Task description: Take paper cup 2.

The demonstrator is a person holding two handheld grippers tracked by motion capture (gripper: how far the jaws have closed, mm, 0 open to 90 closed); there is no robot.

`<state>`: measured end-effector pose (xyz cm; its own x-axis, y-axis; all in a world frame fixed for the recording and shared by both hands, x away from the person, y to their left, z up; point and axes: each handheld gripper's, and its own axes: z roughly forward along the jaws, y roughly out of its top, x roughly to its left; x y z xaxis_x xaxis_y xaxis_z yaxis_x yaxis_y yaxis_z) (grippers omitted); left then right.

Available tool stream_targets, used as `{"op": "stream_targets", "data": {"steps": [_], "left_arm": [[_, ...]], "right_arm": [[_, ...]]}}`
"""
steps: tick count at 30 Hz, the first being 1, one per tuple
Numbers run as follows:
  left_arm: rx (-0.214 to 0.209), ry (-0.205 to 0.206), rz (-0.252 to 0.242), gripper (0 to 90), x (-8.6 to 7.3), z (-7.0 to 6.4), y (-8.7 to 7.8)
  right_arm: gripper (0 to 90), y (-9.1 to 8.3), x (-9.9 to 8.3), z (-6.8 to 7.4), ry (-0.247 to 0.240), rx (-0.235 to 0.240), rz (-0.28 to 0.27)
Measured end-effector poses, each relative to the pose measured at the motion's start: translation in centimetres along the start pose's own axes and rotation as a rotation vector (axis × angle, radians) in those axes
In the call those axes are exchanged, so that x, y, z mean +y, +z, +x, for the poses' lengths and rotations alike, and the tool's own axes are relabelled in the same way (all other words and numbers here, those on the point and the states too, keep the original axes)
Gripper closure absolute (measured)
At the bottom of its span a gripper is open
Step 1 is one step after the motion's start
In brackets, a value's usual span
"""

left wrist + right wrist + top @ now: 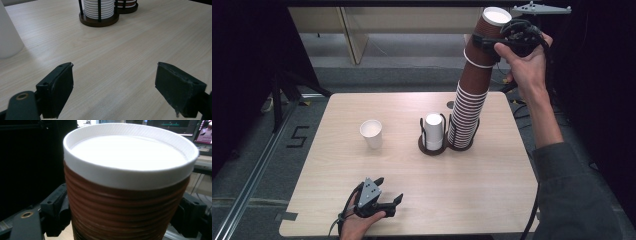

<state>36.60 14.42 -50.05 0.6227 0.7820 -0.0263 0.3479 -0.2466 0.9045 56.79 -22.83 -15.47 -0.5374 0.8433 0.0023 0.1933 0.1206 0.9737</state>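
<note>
High above the worktop (492, 200), our right gripper (490, 44) squeezed the top brown cup (489, 30) to lift it; the left gripper (388, 194) rested with jaws wide.

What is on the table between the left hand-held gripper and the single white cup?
Nothing: in the high view, only bare table lies between the left hand-held gripper and the white cup.

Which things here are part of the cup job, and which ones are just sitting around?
Part of the job:
- top brown cup, gripped by the right gripper
- tall brown cup stack it sits on
- brown stack's holder

Just sitting there:
- single white cup, standing alone
- white cup stack in its own holder
- left gripper, open, holding nothing, low over the table
</note>
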Motion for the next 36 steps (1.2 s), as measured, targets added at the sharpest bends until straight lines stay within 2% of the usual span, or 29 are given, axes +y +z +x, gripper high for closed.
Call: {"op": "stream_targets", "data": {"steps": [9,14,16,20,21,26,29,32,34,36], "left_arm": [[0.002,0.003,0.016,14.9,0.0,0.0,0.0],[0.001,-0.004,0.008,14.9,-0.1,0.0,0.1],[0.007,0.002,0.014,14.9,-0.1,0.0,0.0],[0.000,-0.002,0.014,15.0,-0.2,0.0,0.2],[0.002,0.001,0.019,14.9,-0.2,0.0,0.2],[-0.005,0.002,0.020,14.9,-0.3,0.0,0.4],[-0.004,0.001,0.019,14.9,-0.3,0.0,0.4],[-0.005,-0.001,0.014,14.9,-0.3,0.0,0.4],[-0.009,0.003,0.010,14.9,-0.3,0.0,0.4],[-0.009,-0.003,0.007,14.9,-0.3,0.0,0.4]], "right_arm": [[17.4,-2.5,1.7,-0.7,0.012,-0.001,-0.059],[17.5,-4.5,1.6,-1.8,0.025,-0.020,-0.077],[17.5,-5.4,1.2,-2.4,0.026,-0.031,-0.065],[17.5,-6.7,-0.5,-3.4,0.021,-0.071,-0.024],[17.5,-7.0,-1.1,-3.7,0.013,-0.076,-0.017],[17.5,-8.6,-3.4,-4.2,0.032,-0.076,0.004],[17.5,-9.3,-5.2,-4.0,0.043,-0.071,0.027],[17.5,-9.8,-7.0,-3.5,0.043,-0.054,0.025],[17.5,-10.1,-8.2,-3.0,0.067,-0.016,0.027],[17.5,-10.2,-9.3,-2.3,0.051,-0.010,0.029]]}}
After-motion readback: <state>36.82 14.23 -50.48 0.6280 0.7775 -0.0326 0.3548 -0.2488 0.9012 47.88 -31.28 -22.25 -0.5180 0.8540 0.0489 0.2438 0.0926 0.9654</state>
